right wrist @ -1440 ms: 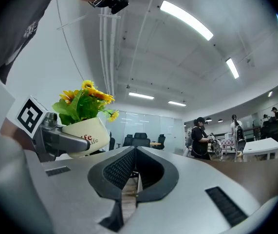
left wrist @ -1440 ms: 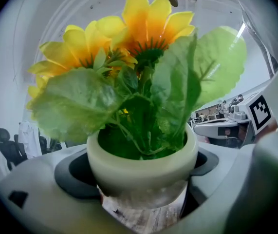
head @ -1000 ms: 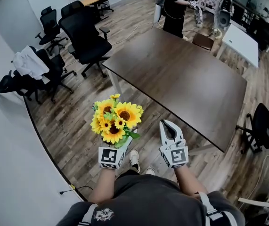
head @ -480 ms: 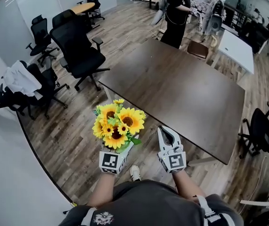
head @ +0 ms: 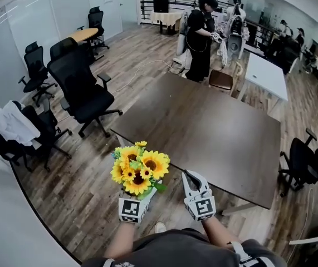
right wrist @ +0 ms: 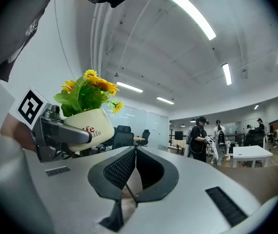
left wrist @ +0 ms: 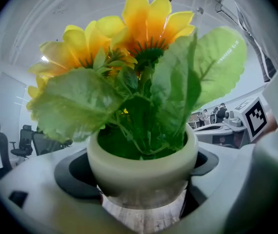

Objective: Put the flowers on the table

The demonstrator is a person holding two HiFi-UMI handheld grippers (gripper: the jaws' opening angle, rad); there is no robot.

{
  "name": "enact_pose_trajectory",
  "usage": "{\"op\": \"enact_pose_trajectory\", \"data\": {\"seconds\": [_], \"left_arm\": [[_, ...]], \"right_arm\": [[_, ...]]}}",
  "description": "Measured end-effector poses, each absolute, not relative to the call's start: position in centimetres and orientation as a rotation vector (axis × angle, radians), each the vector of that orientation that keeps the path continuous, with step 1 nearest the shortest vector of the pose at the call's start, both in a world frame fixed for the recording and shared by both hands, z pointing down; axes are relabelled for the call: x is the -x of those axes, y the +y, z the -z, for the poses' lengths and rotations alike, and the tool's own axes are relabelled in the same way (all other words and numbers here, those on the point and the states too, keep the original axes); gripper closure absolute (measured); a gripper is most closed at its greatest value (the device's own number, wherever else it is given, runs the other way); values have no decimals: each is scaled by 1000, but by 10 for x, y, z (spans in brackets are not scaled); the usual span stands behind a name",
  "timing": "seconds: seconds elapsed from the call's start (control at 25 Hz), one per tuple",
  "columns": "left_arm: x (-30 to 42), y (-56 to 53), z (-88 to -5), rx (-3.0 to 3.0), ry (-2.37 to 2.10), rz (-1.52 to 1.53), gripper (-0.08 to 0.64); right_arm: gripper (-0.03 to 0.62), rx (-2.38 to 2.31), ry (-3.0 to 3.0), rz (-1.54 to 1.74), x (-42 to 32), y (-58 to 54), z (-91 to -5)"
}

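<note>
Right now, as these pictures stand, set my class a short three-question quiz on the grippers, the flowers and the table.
1. True or false: the right gripper has its jaws together with nothing between them.
2. What is the left gripper shut on? A a mug; B the pot of sunflowers; C a book.
3. Fill in: the pot hangs over the wooden floor, not yet on the dark ____.
Key: 1 true; 2 B; 3 table.
</note>
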State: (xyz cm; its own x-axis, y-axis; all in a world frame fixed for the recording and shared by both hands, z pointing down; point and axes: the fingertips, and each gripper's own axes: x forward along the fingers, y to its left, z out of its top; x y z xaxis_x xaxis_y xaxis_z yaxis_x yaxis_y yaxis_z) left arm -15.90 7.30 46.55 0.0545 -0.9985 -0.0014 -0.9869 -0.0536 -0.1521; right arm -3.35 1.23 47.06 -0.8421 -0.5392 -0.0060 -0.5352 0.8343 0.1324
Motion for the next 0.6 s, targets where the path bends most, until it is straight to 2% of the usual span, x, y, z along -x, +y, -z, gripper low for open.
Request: {"op": "enact_pose_trajectory", "data": {"seconds": [0.6], "left_arm": [[158, 0, -471, 2298, 2018, 113, 23]], "right_arm": [[568, -1006, -2939, 167, 22, -49, -468]]}}
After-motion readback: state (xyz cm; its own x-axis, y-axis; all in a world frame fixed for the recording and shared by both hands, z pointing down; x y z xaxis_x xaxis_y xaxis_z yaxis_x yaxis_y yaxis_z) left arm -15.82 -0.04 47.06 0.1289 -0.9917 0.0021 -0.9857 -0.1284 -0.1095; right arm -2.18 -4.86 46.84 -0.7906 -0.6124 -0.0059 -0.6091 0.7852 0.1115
